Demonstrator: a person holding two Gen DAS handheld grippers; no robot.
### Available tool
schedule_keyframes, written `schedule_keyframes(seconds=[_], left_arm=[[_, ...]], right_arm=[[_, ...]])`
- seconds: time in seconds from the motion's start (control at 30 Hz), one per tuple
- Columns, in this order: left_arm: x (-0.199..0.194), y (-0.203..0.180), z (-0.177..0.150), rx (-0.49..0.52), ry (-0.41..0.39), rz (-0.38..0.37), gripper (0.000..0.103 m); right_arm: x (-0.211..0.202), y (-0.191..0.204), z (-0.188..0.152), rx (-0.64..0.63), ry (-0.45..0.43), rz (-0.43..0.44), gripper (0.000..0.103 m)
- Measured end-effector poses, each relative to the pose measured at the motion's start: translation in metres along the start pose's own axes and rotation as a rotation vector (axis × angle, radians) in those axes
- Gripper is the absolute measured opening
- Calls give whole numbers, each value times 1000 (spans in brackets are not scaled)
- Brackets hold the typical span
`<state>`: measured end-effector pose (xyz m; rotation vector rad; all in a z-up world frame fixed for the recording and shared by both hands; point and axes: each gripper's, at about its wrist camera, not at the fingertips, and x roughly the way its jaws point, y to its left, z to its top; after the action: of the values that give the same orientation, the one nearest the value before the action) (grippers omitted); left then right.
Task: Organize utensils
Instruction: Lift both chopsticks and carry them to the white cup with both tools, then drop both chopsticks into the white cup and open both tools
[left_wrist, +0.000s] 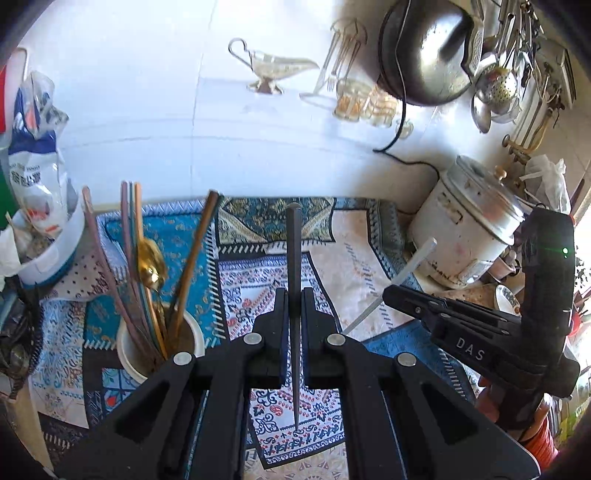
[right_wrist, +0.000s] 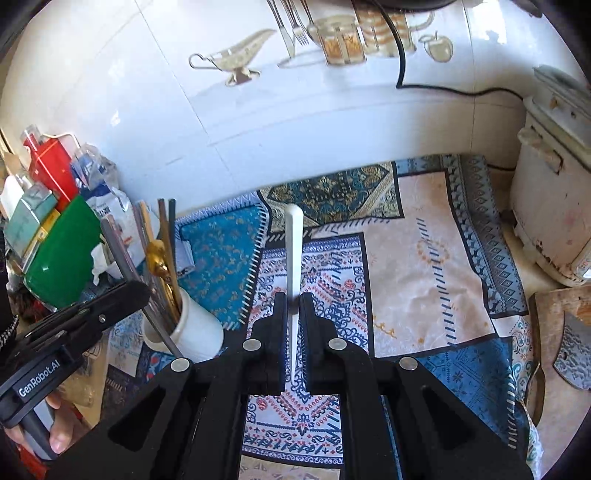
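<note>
The left gripper (left_wrist: 294, 306) has its jaws closed on a dark chopstick (left_wrist: 294, 258), whose long axis runs from 6 to 12 o'clock, thick end at 12. The right gripper (right_wrist: 294, 306) clamps a white chopstick (right_wrist: 294, 251) the same way. The cup (left_wrist: 129, 354) stands on the cloth (left_wrist: 369, 258) at 9 o'clock.

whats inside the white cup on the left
The white cup holds upright chopsticks and a gold spoon; their lower ends and the cup's bottom are hidden by its wall.
</note>
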<state>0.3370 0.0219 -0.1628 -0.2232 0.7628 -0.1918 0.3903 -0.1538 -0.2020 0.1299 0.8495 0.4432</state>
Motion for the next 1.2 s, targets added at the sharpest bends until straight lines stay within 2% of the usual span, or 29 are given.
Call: schedule_keyframes(seconds=[0.43, 0.73, 0.97, 1.2], left_arm=[[-55, 19, 34, -11, -163, 65, 4], [-83, 44, 58, 1, -254, 146, 4], [-82, 71, 64, -10, -261, 192, 4], [-50, 102, 50, -51, -181, 225, 4]], right_arm=[[-41, 39, 36, -92, -133, 60, 6], [-46, 77, 54, -154, -183, 136, 6], [-26, 107, 54, -179, -159, 184, 6], [15, 125, 43, -201, -58, 182, 6]])
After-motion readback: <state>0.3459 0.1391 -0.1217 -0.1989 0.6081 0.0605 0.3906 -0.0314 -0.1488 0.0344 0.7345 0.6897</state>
